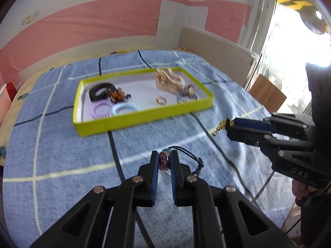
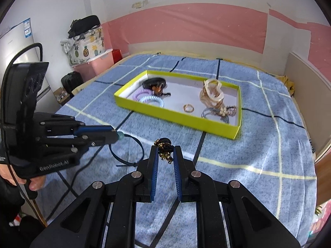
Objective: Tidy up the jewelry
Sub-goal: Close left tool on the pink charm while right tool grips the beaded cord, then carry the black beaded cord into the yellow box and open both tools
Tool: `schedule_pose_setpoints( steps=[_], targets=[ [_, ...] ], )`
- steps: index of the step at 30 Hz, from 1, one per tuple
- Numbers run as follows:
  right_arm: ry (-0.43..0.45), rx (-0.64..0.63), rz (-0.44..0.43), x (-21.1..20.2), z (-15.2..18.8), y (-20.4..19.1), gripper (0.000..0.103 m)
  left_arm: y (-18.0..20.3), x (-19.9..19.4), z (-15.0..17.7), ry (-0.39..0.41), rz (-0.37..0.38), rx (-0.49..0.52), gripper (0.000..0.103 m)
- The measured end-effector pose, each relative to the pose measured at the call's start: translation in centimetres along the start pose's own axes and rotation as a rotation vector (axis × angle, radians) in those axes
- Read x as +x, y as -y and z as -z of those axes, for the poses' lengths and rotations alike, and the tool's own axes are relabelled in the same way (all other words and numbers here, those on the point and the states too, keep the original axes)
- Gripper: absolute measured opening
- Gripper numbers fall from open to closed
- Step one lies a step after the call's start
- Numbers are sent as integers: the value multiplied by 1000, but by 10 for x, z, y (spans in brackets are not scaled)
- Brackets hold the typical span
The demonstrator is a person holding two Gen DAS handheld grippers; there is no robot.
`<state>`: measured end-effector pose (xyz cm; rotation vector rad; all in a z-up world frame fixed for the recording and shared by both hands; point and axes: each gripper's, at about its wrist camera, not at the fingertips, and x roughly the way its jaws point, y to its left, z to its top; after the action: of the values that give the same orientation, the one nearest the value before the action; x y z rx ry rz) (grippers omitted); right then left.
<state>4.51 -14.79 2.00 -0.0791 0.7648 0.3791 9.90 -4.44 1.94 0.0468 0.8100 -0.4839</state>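
A yellow-green tray (image 1: 144, 116) (image 2: 178, 116) lies on the blue checked bedspread. It holds spiral hair ties (image 1: 124, 108), a black band, a brown claw clip, a gold ring (image 1: 161, 100) and a heap of gold jewelry (image 1: 169, 79). My left gripper (image 1: 164, 161) (image 2: 115, 135) is shut on a round bead pendant (image 1: 164, 161) on a dark cord (image 2: 132, 150), held above the bedspread in front of the tray. My right gripper (image 2: 165, 152) (image 1: 228, 127) is shut on a gold and black chain piece (image 2: 164, 149) (image 1: 222, 125), right of the tray's near corner.
The bed (image 2: 258, 144) is bounded by a pink and white wall behind and a beige headboard (image 1: 217, 49) at the right. A pink box with a pineapple-print bag (image 2: 89, 47) and a black case stand left of the bed. A window is at the far right.
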Motion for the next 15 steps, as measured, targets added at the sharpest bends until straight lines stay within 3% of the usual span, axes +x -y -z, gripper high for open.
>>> schedule_pose_setpoints(
  steps=[15],
  targets=[
    [40, 20, 29, 7, -43, 13, 15, -31, -7, -65, 94, -25, -33, 11]
  ],
)
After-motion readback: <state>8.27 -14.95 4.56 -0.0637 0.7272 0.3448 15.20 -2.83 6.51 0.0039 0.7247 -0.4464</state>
